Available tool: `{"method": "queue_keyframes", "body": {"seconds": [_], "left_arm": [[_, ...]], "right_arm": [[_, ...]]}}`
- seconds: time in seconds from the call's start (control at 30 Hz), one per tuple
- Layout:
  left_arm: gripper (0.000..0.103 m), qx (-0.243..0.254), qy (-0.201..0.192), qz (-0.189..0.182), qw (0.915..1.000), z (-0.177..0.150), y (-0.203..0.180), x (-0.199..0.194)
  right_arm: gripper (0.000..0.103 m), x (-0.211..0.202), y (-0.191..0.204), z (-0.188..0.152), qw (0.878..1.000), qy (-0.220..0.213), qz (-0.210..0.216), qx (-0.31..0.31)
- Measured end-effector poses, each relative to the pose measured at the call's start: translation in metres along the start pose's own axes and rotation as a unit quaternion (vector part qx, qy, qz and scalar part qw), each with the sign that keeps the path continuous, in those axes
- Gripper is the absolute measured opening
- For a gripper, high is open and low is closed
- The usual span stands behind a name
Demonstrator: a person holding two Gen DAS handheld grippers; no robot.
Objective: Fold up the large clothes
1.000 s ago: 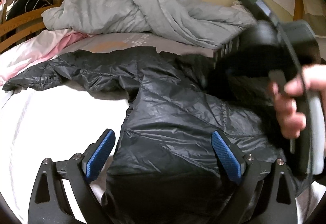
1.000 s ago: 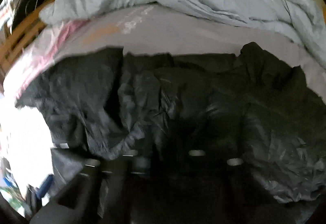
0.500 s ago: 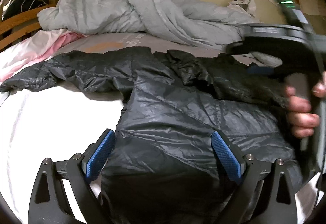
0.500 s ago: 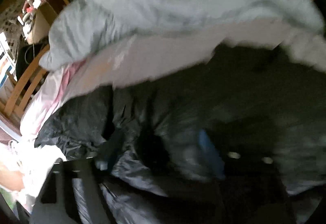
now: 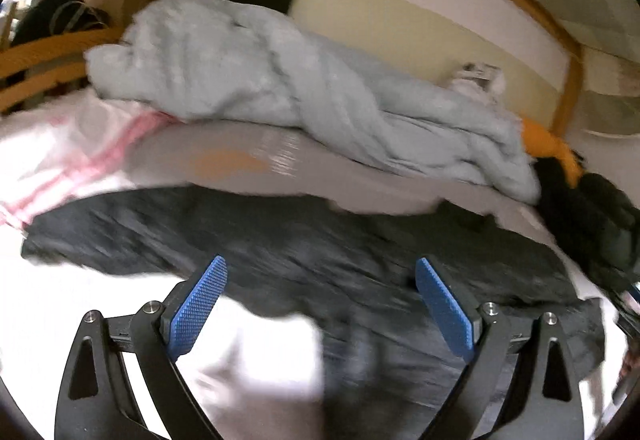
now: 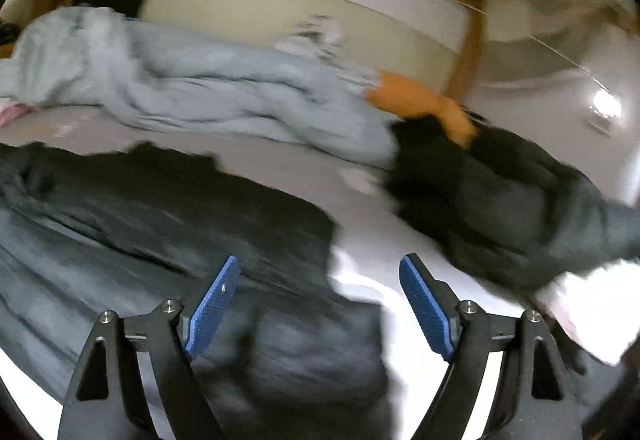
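One black puffer jacket point(image 5: 304, 252) lies flat across the bed point(image 5: 240, 168), 9 to 3 o'clock. One grey duvet point(image 5: 288, 96) at 12. One dark garment pile point(image 6: 500, 192) at 2. Left claw point(image 5: 320, 304) released, empty; right claw point(image 6: 320, 304) released, empty.

A bed point(image 5: 248, 176) with a wooden frame is seen — a black puffer jacket point(image 5: 320, 260) is spread flat across its sheet. A bunched grey duvet point(image 5: 280, 88) is heaped along the wall side, with a second dark garment point(image 6: 500, 192) beside it — an orange cloth point(image 6: 416, 100) is wedged between.
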State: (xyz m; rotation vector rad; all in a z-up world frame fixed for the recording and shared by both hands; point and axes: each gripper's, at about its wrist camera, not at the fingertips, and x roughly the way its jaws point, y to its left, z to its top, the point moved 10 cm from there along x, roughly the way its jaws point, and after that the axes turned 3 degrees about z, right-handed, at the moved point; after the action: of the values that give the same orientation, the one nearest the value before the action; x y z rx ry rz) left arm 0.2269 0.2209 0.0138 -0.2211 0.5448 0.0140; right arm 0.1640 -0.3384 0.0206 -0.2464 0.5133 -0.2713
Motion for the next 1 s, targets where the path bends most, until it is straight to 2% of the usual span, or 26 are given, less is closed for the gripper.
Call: {"method": "queue_keyframes", "body": {"seconds": [0.07, 0.17, 0.23, 0.3, 0.37, 0.47, 0.6, 0.73, 0.8, 0.83, 0.87, 0.93, 1.0], "left_arm": [[0.095, -0.016, -0.015, 0.03, 0.9993, 0.008, 0.035, -0.001], [0.095, -0.109, 0.008, 0.041, 0.9932, 0.002, 0.091, 0.01], [0.095, -0.17, 0.025, 0.046, 0.9841, -0.006, 0.121, 0.018], [0.094, -0.235, 0.036, 0.059, 0.9696, -0.017, 0.151, 0.024], [0.093, -0.289, 0.043, 0.052, 0.955, -0.027, 0.172, 0.03], [0.082, -0.327, 0.049, 0.047, 0.9425, -0.032, 0.196, 0.032], [0.082, -0.376, 0.038, 0.057, 0.924, -0.035, 0.23, 0.026], [0.082, -0.398, 0.045, 0.056, 0.9145, -0.041, 0.245, 0.037], [0.069, -0.402, 0.046, 0.048, 0.9132, -0.042, 0.249, 0.044], [0.05, -0.4, 0.045, 0.044, 0.9145, -0.042, 0.249, 0.047], [0.026, -0.395, 0.046, 0.045, 0.9163, -0.041, 0.25, 0.05], [0.003, -0.384, 0.041, 0.046, 0.9213, -0.038, 0.249, 0.05], [0.003, -0.368, 0.016, 0.034, 0.9289, -0.025, 0.239, 0.042]], "right_arm": [[0.084, 0.001, -0.033, -0.019, 0.999, 0.0, -0.025, 0.024], [0.084, 0.008, -0.062, -0.043, 0.997, 0.0, -0.045, 0.062], [0.084, 0.017, -0.066, -0.049, 0.996, 0.024, -0.033, 0.079], [0.084, 0.019, -0.066, -0.046, 0.995, 0.02, -0.008, 0.098], [0.084, 0.018, -0.063, -0.042, 0.996, 0.014, -0.013, 0.093], [0.084, 0.013, -0.052, -0.041, 0.998, 0.006, -0.005, 0.064], [0.084, 0.014, -0.051, -0.052, 0.992, 0.03, 0.044, 0.11], [0.084, 0.014, -0.055, -0.051, 0.993, 0.021, 0.033, 0.107], [0.084, 0.015, -0.054, -0.051, 0.995, 0.019, 0.026, 0.1], [0.084, 0.016, -0.052, -0.052, 0.994, 0.022, 0.029, 0.099], [0.084, 0.018, -0.051, -0.054, 0.994, 0.026, 0.03, 0.099], [0.084, 0.02, -0.051, -0.056, 0.994, 0.031, 0.03, 0.101], [0.084, 0.022, -0.05, -0.057, 0.994, 0.035, 0.031, 0.102]]}}
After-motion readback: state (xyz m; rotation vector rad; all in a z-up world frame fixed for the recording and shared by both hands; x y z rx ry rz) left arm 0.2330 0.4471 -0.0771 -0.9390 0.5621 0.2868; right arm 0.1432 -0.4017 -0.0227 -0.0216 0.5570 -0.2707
